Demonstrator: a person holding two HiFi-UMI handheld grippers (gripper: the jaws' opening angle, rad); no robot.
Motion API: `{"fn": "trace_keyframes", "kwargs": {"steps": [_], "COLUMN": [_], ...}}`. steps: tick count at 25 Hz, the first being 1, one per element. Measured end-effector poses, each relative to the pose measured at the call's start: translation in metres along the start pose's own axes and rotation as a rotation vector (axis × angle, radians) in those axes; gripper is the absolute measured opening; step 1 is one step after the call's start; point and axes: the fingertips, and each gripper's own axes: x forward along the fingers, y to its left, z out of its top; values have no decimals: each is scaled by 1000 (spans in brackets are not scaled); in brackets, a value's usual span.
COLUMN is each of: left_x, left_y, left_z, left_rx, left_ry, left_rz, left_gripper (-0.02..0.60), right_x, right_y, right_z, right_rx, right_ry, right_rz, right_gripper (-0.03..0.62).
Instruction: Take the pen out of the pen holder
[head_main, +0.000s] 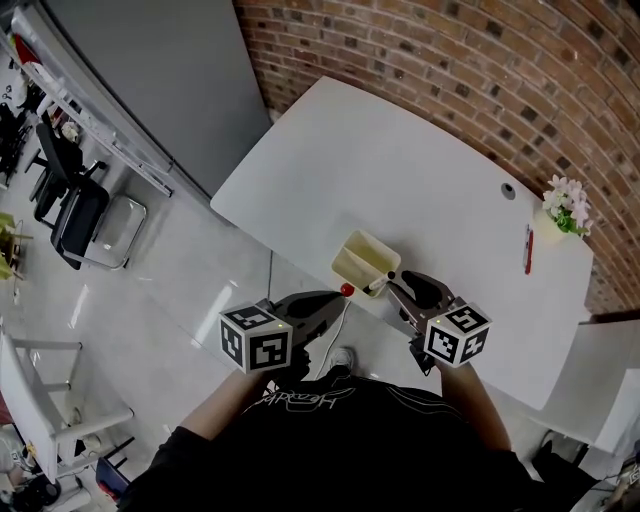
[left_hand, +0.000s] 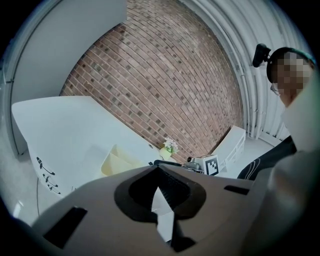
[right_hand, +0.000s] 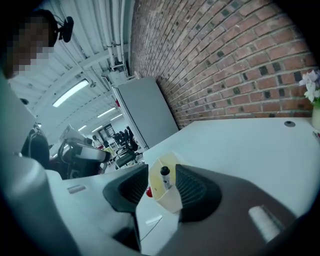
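Observation:
A cream pen holder (head_main: 362, 260) stands near the front edge of the white table (head_main: 400, 160). A pen with a black cap (head_main: 377, 286) leans in its near corner. My right gripper (head_main: 393, 284) is just in front of the holder, jaws open. In the right gripper view the holder (right_hand: 169, 196) and the pen (right_hand: 165, 176) show in the gap between the open jaws of the right gripper (right_hand: 162, 186), untouched. My left gripper (head_main: 338, 298) points at the holder's near left side. In its own view the left gripper (left_hand: 159, 168) has its tips together and nothing held, with the holder (left_hand: 117, 162) beyond.
A red pen (head_main: 528, 250) lies at the table's far right beside a small pot of white flowers (head_main: 565, 207). A small red object (head_main: 346, 290) sits at the table's front edge by the left jaws. A brick wall runs behind the table; office chairs stand far left.

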Motion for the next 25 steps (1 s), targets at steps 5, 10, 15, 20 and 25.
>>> {"fn": "trace_keyframes", "kwargs": {"steps": [5,10,15,20,25], "left_x": [-3,-2,-2,-3,-1], "left_y": [10,13,18,25,30], "left_z": [4,6,4,5,-1], "left_rx": [-22,-31,-39,-44,-34], "left_ry": [1,-6,1,3,30], "left_rz": [10,-9,-9,3,19], "left_gripper": [3,3,3,3,3], "right_x": [13,21,24,26,26], "right_y": [1,-6,-6,-10,-9], "right_z": [-12,-17,-21,-21,-21], "right_rx": [-7,31,18,7,3], "right_ry": [51,51,52,50,46], "right_rz": [19,3,-5,-17,-16], "right_gripper": [161,159,153,112,78]}}
